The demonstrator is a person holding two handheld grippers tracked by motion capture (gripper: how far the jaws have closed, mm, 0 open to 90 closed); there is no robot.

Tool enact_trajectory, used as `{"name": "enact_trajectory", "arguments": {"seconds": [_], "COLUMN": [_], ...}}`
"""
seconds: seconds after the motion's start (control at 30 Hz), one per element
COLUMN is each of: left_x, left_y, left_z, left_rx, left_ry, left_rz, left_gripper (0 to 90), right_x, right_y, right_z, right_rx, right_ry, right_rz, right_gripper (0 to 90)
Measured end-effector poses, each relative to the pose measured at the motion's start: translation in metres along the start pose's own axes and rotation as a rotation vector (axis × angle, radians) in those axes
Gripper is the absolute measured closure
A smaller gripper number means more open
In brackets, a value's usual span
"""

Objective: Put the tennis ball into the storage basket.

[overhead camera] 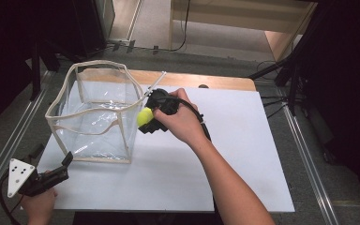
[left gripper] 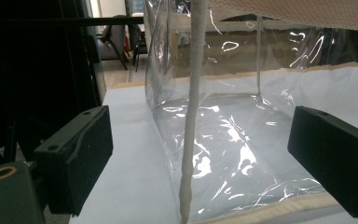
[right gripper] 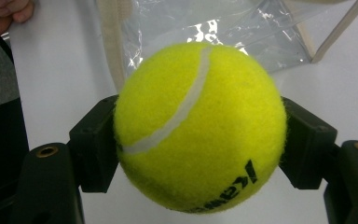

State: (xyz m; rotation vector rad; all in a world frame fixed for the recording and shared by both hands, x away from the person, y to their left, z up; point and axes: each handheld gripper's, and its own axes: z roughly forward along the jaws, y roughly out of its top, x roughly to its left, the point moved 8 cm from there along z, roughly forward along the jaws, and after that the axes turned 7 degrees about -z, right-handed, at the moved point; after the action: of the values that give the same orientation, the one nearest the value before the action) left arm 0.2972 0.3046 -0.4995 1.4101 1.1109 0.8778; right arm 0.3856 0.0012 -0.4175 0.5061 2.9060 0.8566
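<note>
White sheet over a wooden table, dark room around it. We've got the tennis ball [right gripper: 199,126] clamped across its middle in the right gripper [overhead camera: 149,118], held just beside the clear bag [overhead camera: 93,115]'s near right corner. It's light, fuzzy and a bit springy, so we reckon it won't slip. Left gripper [overhead camera: 61,169] sits spread open by the bag's front corner, holding nothing

The ball [overhead camera: 145,116] sits in the right claw [overhead camera: 146,119] just right of the bag [overhead camera: 93,115] on the table [overhead camera: 243,140].
</note>
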Motion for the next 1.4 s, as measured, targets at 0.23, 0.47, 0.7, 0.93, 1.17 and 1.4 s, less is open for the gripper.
{"name": "enact_trajectory", "arguments": {"seconds": [0.23, 0.47, 0.7, 0.93, 1.17, 1.4], "left_x": [0.000, 0.000, 0.000, 0.000, 0.000, 0.000], "left_y": [0.000, 0.000, 0.000, 0.000, 0.000, 0.000], "left_z": [0.000, 0.000, 0.000, 0.000, 0.000, 0.000], "left_rx": [0.001, 0.002, 0.003, 0.002, -0.001, -0.003], "left_ry": [0.000, 0.000, 0.000, 0.000, -0.001, 0.000], "left_rz": [0.000, 0.001, 0.001, -0.001, -0.004, -0.005], "left_gripper": [6.9, 6.9, 6.9, 6.9, 6.9, 6.9], "right_x": [-0.003, -0.008, -0.012, -0.014, -0.016, -0.018], "right_y": [0.006, 0.011, 0.018, 0.024, 0.031, 0.040], "right_z": [-0.009, -0.017, -0.022, -0.026, -0.031, -0.038], "right_rx": [0.011, 0.010, 0.012, 0.010, 0.009, 0.003], "right_ry": [-0.013, -0.022, -0.034, -0.036, -0.042, -0.048], "right_rz": [0.000, 0.000, -0.010, -0.013, -0.022, -0.031], "right_gripper": [24.3, 24.4, 24.3, 24.4, 24.4, 24.3]}}
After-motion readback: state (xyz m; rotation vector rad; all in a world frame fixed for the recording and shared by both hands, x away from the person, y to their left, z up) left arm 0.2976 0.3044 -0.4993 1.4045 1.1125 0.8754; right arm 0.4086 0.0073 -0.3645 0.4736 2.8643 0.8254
